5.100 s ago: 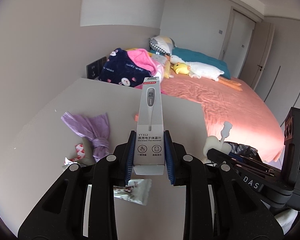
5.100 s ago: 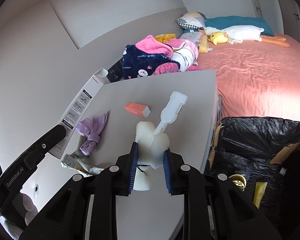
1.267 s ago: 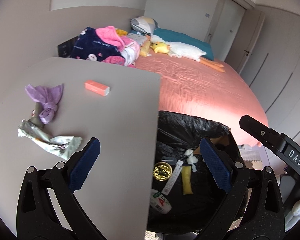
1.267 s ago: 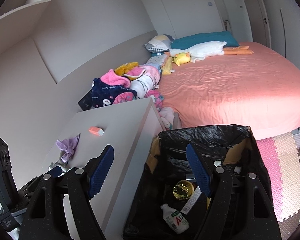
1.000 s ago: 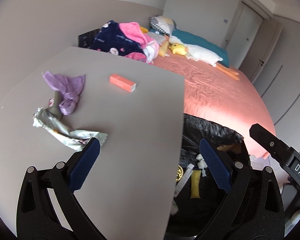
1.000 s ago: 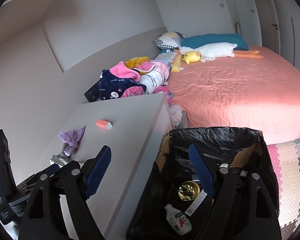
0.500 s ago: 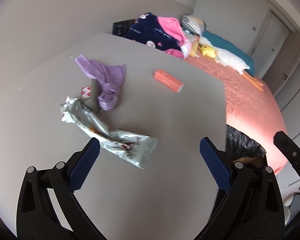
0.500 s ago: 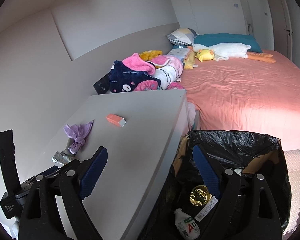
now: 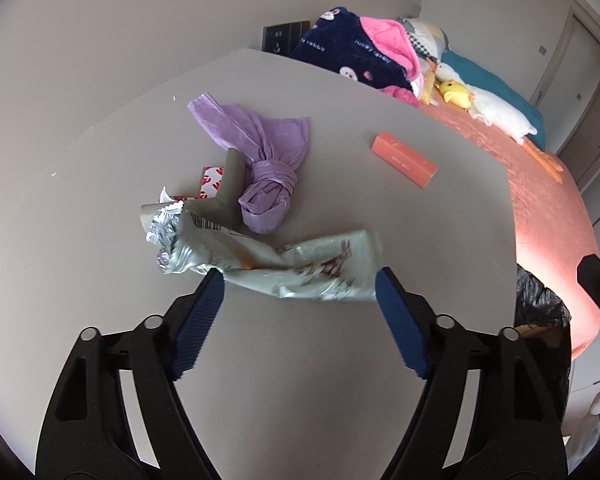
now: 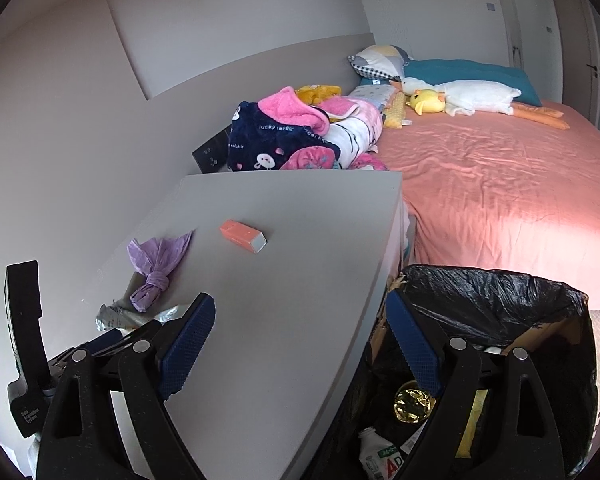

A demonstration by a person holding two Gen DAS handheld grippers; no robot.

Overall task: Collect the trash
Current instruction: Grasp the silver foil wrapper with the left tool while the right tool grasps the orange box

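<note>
With its jaws spread wide and holding nothing, the left gripper (image 9: 298, 280) points forward and down over the grey table (image 9: 340, 380). Its blue pads (image 9: 198, 316) flank the near end of the crumpled wrapper (image 9: 268, 258), which lies flat on the table; whether the pads touch it cannot be told. Just beyond the wrapper lie a knotted purple bag (image 9: 266, 160), a grey stick (image 9: 230, 178) and a red-and-white scrap (image 9: 210, 178). An orange box (image 9: 404, 159) lies apart, toward the far right of the table.

The right gripper (image 10: 300, 336) is likewise wide open and empty. It straddles the table's right edge: its left finger hangs over the tabletop (image 10: 300, 260), its right finger over the black-lined bin (image 10: 500, 292) standing against the table beside the bed (image 10: 500, 184). Inside the bin are a gold disc (image 10: 414, 402), a white bottle (image 10: 382, 458) and a yellow packet (image 10: 474, 424). From this view the purple bag (image 10: 156, 266) and orange box (image 10: 243, 235) are on the table ahead, and the left gripper's body (image 10: 26, 344) shows at lower left.
</note>
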